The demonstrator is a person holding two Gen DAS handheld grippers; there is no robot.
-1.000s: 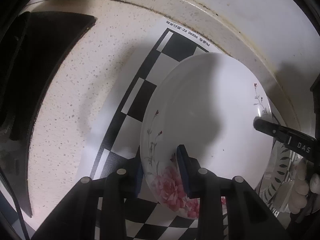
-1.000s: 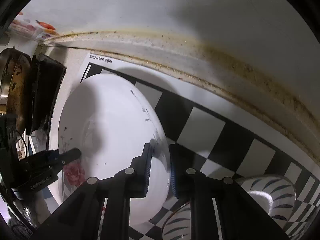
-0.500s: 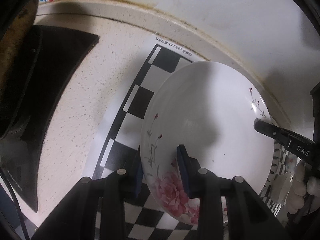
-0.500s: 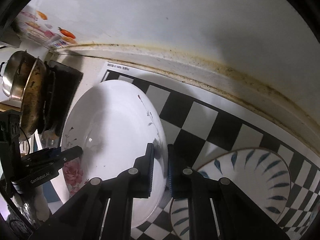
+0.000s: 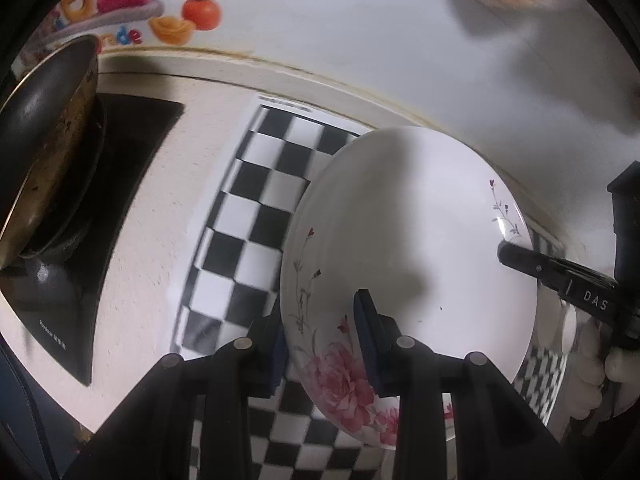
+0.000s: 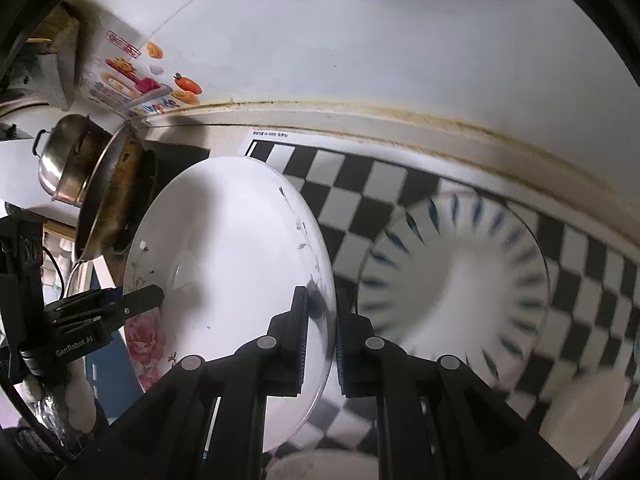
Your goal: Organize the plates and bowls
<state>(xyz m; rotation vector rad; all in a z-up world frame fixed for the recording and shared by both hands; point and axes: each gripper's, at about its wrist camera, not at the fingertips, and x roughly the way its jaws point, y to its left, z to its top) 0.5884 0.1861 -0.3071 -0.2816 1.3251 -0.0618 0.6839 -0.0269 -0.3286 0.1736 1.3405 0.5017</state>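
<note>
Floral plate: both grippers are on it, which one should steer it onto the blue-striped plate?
Right. The right gripper clamps the floral plate on the rim nearest the blue-striped plate; the left gripper holds the far rim.

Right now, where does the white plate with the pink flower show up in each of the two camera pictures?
Left wrist: the flowered plate fills the centre-right, pink bloom at the bottom.
Right wrist: the same plate sits centre-left, bloom at its lower left.
Shared landmark: the checkered mat beneath it.

My matte-black two-finger left gripper: blue-padded jaws, silver round screws. My black right gripper: ribbed pads, white "DAS" lettering.
</note>
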